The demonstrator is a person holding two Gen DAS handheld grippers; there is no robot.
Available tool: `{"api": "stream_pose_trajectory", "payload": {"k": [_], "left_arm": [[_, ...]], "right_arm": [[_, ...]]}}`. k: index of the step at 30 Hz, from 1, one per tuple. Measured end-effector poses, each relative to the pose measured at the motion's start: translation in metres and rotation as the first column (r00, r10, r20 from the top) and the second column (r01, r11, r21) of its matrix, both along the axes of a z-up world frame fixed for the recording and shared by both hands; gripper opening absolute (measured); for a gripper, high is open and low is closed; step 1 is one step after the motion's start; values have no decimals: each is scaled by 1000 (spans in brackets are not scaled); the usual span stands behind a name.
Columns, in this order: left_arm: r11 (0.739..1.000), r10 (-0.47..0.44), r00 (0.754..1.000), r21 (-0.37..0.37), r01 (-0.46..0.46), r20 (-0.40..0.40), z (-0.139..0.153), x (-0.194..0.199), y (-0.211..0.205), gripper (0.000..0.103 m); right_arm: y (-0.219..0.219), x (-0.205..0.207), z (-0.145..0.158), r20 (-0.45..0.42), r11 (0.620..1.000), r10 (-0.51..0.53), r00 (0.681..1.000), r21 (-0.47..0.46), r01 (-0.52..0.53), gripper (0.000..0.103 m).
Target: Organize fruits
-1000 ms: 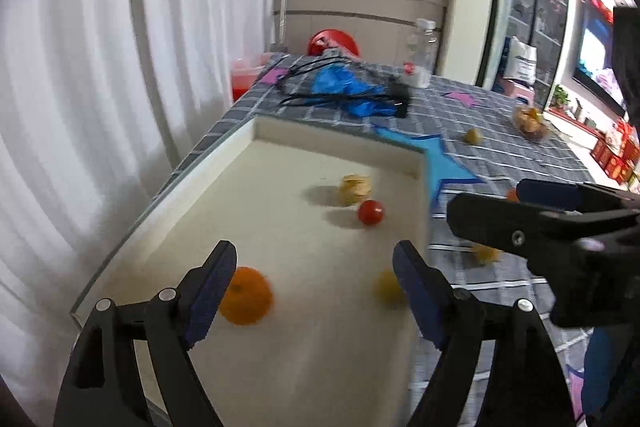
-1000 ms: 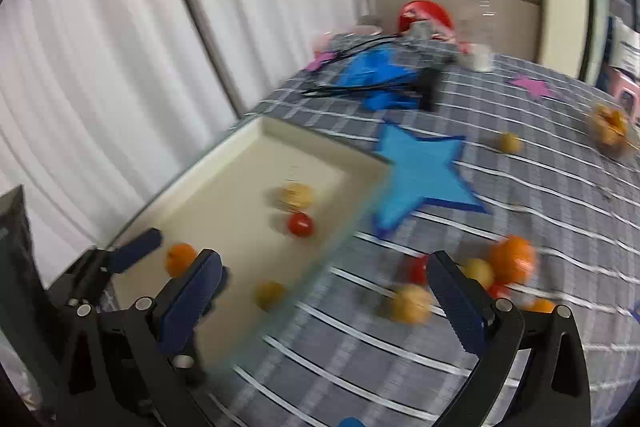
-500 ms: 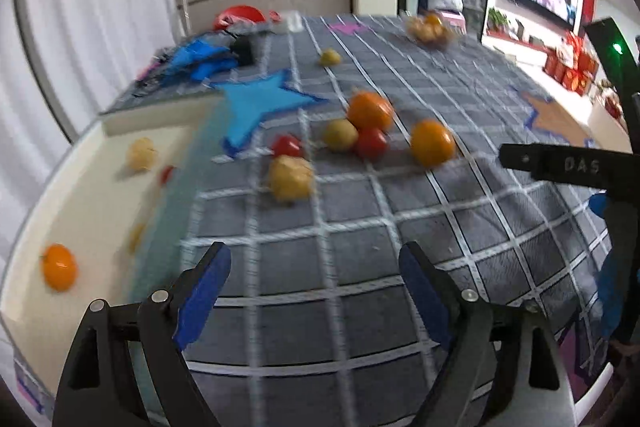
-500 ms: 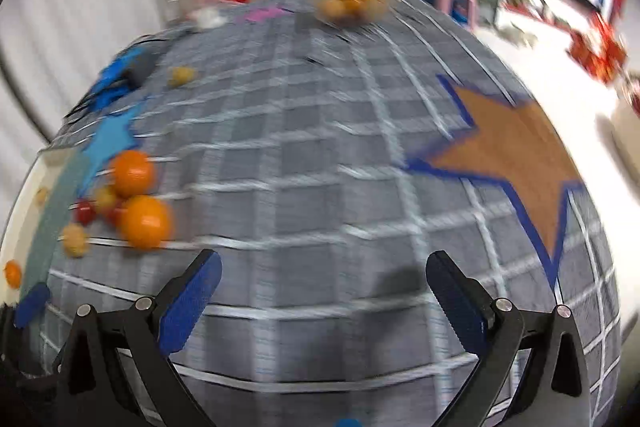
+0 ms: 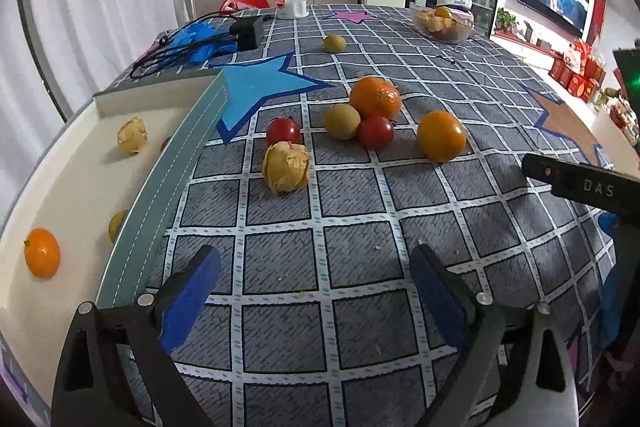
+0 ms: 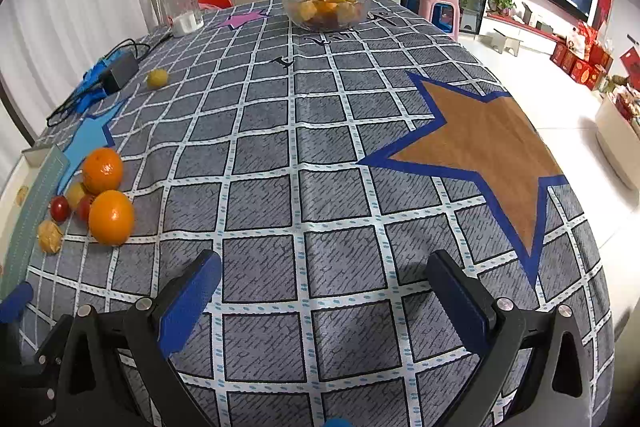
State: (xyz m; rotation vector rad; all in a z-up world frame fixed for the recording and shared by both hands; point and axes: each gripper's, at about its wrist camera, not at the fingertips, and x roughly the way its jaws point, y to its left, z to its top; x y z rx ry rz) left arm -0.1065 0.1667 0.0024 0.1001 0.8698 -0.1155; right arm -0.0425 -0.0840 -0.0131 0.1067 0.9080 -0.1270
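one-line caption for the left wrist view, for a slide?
Left tool opening over bare tablecloth, nothing between its jaws; loose fruit cluster ahead, tray with fruit at left.

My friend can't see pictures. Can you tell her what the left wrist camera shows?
The left gripper, jaws opening with nothing between them, hovers over a grey checked tablecloth. Ahead lie two oranges, two red tomatoes and a papery husked fruit; a cream tray on the left holds more fruit.
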Motion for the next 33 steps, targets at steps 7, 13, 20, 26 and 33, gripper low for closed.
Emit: {"api": "stream_pose_trajectory", "payload": {"k": [7,13,20,26,33], "left_arm": [[1000,1,1000,20,-2,20,1,-2,-1,97],[1000,-1,999,30,0,42,3,-4,-3,97],[999,-3,999,32,2,34,2,-3,-4,97],[999,-3,999,33,2,34,2,-3,-4,97],[999,-1,1000,33,0,31,1,-3,-3,97]], "right_arm": [[-1,1,0,-1,1000,0,1000,-2,0,103],[0,1,0,-6,1000,-1,1000,-11,0,103],[1,2,0,-7,1000,-1,1000,-12,0,103],[1,2,0,-7,1000,-1,1000,-12,0,103],[1,2,0,-7,1000,0,1000,-12,0,103]]}}
